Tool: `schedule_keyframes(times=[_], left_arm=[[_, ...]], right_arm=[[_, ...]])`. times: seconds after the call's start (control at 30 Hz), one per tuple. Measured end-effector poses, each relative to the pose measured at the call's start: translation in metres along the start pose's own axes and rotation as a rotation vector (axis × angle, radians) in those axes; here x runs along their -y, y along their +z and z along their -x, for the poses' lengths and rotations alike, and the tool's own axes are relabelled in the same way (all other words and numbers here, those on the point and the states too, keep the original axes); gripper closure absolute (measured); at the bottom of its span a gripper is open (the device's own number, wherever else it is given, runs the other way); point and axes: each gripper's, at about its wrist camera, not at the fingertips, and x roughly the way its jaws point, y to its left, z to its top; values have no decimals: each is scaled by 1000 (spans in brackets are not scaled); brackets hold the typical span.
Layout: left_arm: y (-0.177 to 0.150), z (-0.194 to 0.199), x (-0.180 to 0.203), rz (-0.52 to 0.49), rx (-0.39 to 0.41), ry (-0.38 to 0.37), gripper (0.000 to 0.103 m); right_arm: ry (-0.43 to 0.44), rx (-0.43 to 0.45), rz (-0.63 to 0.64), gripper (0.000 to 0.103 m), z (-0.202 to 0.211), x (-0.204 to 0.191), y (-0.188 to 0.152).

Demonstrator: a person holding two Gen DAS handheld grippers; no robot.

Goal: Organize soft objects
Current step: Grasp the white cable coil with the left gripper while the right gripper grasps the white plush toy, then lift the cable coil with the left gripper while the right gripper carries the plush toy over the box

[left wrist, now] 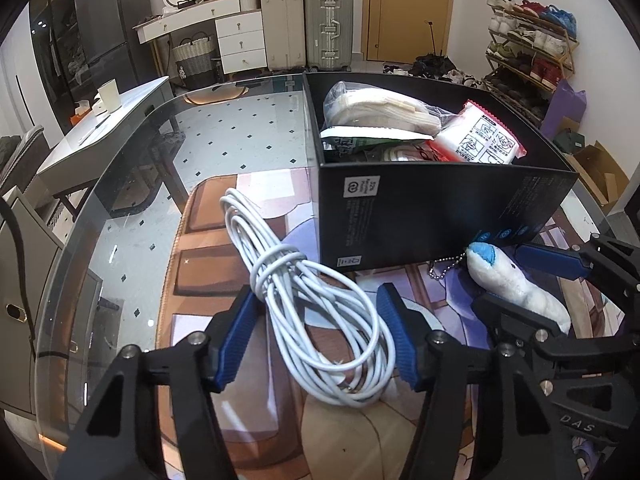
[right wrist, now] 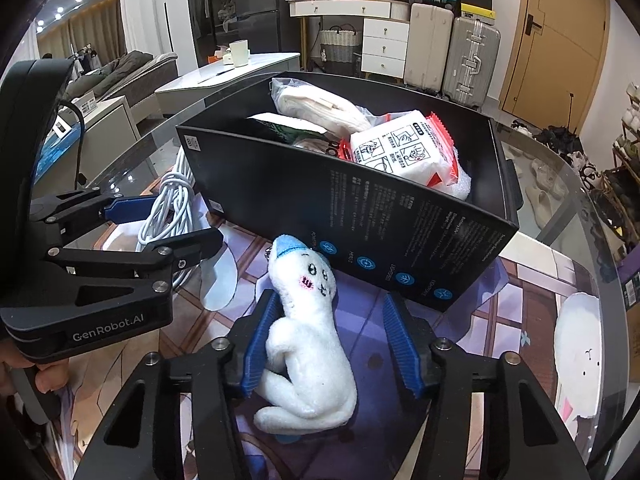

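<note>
straddling a coiled white cable at lower centre, the left gripper has its fingers released, neither pad pressing. the right gripper brackets a white plush toy; its left pad touches, the right stands clear. both lie on the worktop before the black box.

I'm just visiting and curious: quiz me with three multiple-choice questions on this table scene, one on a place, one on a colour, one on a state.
1. Where does the plush toy lie?
A. inside the box
B. on the mat before the black box
C. on the floor

2. What colour is the coiled cable?
A. white
B. red
C. black

3. How does the right gripper stand?
A. shut on the toy
B. open around the toy
C. empty, away from the toy

Answers: B, it lies outside the box wall; A, its loops are white; B, one pad clears the toy.
</note>
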Motion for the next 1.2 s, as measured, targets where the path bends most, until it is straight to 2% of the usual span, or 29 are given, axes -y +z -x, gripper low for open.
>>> schedule_keyframes(times=[0.07,0.17,0.3,0.6,0.77,1.2], left_arm=[[0,0,0,3,2,-3,47],[-2,3,-1,7,7,2,56],[-4,4,-1,12,10,3,60],[-10,8,-3,24,14,7,65],[-14,12,-5,32,15,-15,65],[-24,25,-11,70,49,-48,66]], right_arm=[[3,2,7,59,1,-1,-1],[13,6,18,67,4,-4,-2],[16,8,26,74,5,-6,-1],[28,12,18,76,5,-2,-2],[28,16,23,76,6,-2,-1],[34,129,30,76,30,-3,-10]])
